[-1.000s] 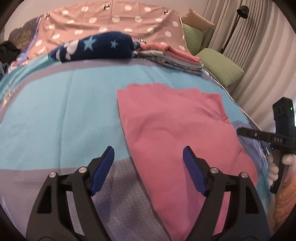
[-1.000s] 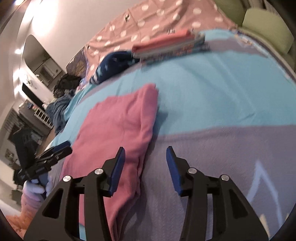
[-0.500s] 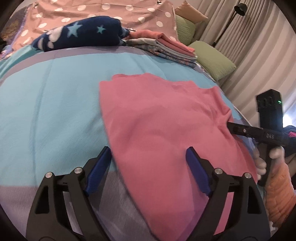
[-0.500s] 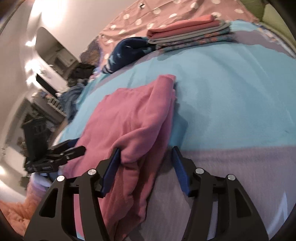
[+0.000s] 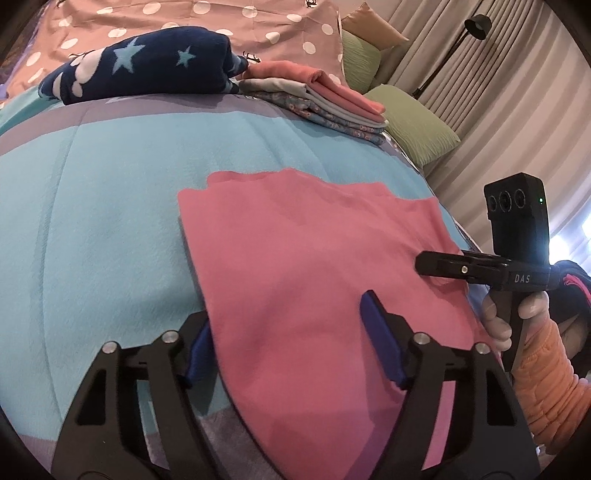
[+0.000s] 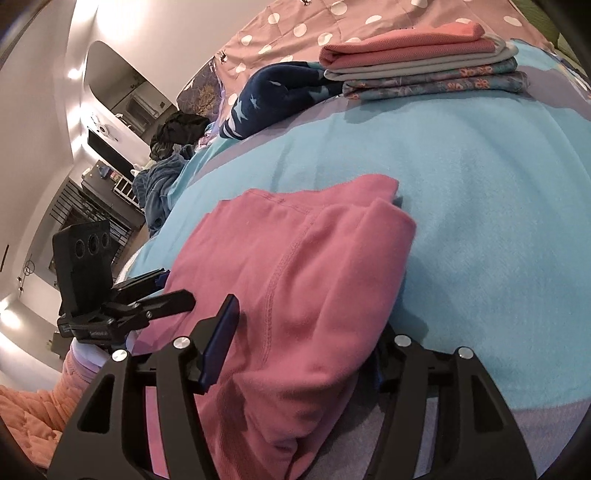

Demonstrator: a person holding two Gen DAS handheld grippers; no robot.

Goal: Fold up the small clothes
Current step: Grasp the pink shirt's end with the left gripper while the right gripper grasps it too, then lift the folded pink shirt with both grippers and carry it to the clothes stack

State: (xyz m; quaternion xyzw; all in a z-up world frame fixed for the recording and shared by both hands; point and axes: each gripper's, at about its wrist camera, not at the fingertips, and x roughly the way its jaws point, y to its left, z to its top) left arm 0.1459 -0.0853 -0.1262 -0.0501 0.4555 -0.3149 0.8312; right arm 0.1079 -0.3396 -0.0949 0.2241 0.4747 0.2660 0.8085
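Observation:
A pink garment (image 5: 306, 258) lies flat on the blue blanket (image 5: 110, 221). My left gripper (image 5: 290, 350) straddles the garment's near left edge and its jaws are closing. One finger (image 5: 380, 347) rests on top of the cloth; the other is half hidden beside the edge, and the pads are not pressing. In the right wrist view my right gripper (image 6: 303, 332) stands open around the bunched right edge of the pink garment (image 6: 295, 266), with its right finger hidden under the fabric. Each gripper shows in the other's view: right gripper (image 5: 432, 264), left gripper (image 6: 159, 295).
A stack of folded clothes (image 5: 317, 99) and a navy star-patterned bundle (image 5: 147, 70) sit at the far side of the bed. Green pillows (image 5: 413, 129), a floor lamp (image 5: 476, 27) and curtains are to the right. Dark clothes (image 6: 177, 133) lie at the far left.
Both grippers have pushed forward onto the pink garment, so that its left and right edges now lie between their jaws. The right edge has bunched up. The left jaws have narrowed a little.

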